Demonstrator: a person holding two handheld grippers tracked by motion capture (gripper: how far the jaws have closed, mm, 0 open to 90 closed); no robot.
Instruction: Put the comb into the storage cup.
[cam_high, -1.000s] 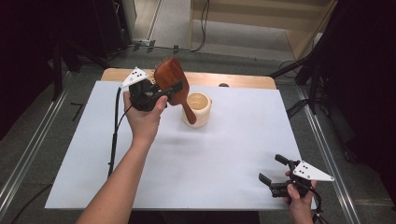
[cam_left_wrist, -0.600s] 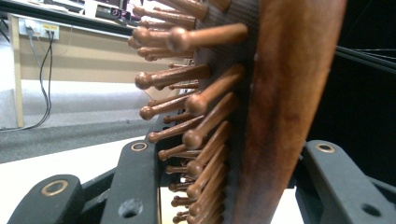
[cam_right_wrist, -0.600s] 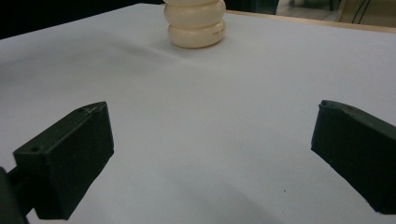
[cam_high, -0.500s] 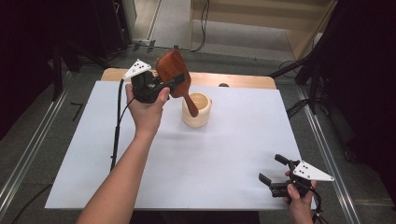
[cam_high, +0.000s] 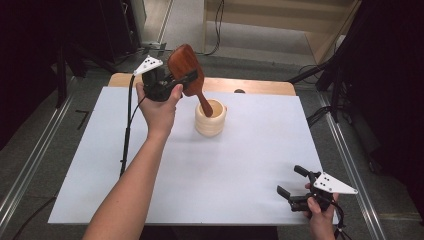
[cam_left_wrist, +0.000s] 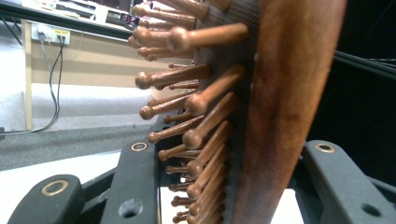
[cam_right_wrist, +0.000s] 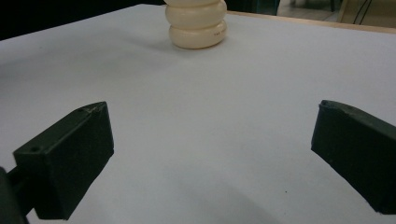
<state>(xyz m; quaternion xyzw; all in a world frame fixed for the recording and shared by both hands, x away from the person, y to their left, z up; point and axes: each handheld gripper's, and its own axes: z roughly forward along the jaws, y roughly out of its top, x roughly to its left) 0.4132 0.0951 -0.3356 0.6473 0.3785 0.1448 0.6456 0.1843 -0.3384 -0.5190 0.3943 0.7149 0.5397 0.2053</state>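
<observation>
A reddish-brown wooden hairbrush (cam_high: 184, 65) hangs tilted over the far middle of the table, with my left gripper (cam_high: 186, 80) shut on its head. Its handle slants down to the mouth of a cream ribbed cup (cam_high: 210, 120); whether the tip is inside I cannot tell. In the left gripper view the brush (cam_left_wrist: 289, 93) stands between the black jaws of the left gripper (cam_left_wrist: 233, 179), its bristle pins (cam_left_wrist: 187, 107) pointing left. My right gripper (cam_high: 290, 180) rests open at the near right corner. The right gripper (cam_right_wrist: 210, 154) faces the cup (cam_right_wrist: 197, 23) across bare paper.
A white sheet (cam_high: 240, 170) covers the wooden table (cam_high: 260, 86). The left gripper's black cable (cam_high: 127, 130) trails down over the sheet's left part. Metal rails (cam_high: 350, 165) run along both sides of the table, and dark stands rise at the back.
The left hand has carried the brush a little farther away and up. The handle's end has gone from in front of the cup's wall to its mouth. The right gripper has stayed put.
</observation>
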